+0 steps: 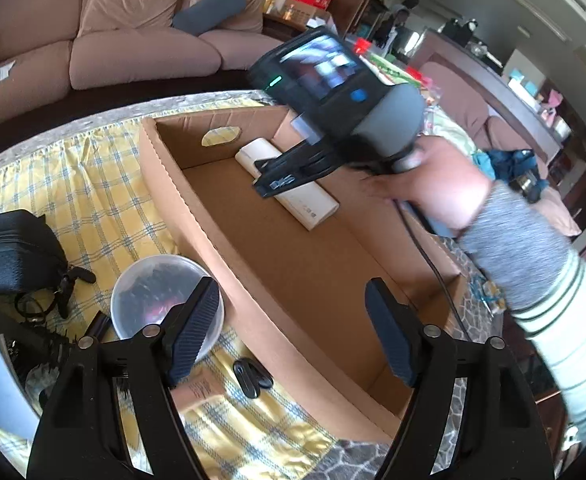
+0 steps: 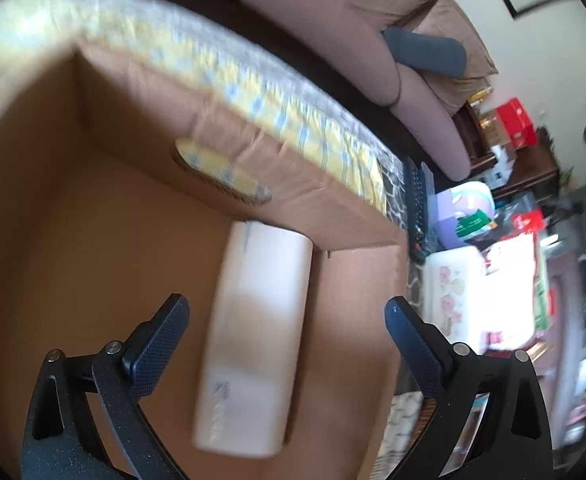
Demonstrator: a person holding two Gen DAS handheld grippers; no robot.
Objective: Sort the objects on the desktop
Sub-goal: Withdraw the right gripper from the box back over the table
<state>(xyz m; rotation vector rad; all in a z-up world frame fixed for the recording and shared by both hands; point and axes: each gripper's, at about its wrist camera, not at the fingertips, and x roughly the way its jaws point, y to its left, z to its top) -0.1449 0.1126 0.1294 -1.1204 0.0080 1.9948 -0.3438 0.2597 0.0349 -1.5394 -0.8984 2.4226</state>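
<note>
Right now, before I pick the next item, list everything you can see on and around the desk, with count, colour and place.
Open cardboard box: one, brown, on the yellow checked tablecloth.
Long rounded white block: one, lying flat in the box by its far wall.
Clear plastic bowl: one, see-through with dark contents, on the cloth beside the box.
Black zip pouch: one, far left on the cloth.
Small black oval piece: one, on the cloth near the box's long wall.
Sofa: one, tan, behind the table.
Left gripper: black, open, empty, over the box's edge.
Right gripper: black, open, above the white block, not touching.
Hand: one, grey sleeve, holding the right gripper.
</note>
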